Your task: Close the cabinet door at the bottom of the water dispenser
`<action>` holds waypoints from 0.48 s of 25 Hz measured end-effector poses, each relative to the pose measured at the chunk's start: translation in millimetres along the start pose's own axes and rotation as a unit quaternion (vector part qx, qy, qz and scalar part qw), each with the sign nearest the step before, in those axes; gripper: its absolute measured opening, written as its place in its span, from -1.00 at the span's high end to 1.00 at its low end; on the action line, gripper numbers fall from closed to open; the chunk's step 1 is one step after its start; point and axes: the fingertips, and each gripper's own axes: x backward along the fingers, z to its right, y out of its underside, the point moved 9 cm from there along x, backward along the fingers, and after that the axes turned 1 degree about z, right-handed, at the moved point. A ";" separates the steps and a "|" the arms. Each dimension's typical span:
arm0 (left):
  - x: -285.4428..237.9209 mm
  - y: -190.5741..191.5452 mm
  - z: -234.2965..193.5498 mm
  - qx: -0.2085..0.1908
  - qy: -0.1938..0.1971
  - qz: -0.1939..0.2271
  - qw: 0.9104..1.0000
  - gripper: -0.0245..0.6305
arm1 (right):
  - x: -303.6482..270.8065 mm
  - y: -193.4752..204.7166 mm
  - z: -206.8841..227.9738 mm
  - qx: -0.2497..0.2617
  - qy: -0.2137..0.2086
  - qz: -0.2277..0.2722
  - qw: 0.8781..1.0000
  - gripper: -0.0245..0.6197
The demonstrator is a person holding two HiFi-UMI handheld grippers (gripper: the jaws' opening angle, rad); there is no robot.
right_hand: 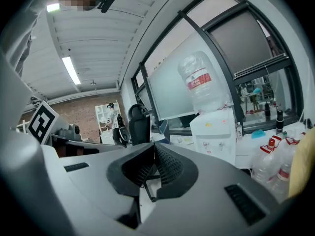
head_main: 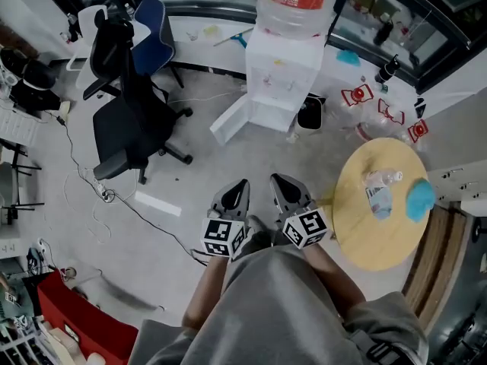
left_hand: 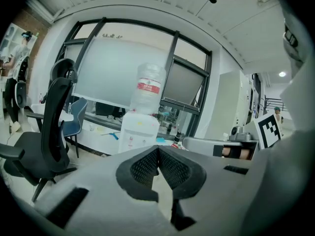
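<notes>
1. Grey floor [head_main: 228,166] is carrying one water dispenser [head_main: 281,74] at its far edge, its one cabinet door [head_main: 230,120] hanging open.
2. Two grippers, left gripper [head_main: 241,182] and right gripper [head_main: 276,179], are pointing toward it, jaws pressed together, holding nothing.

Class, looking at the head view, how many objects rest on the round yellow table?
2. A plastic bottle lies near the middle of the table, and a blue cloth sits by its right edge. Nothing appears to be hidden.
</notes>
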 end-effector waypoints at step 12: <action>-64.4 -5.1 -36.8 0.008 0.014 -0.024 1.000 0.91 | -50.0 -4.5 47.5 -0.014 0.024 0.003 1.000 0.89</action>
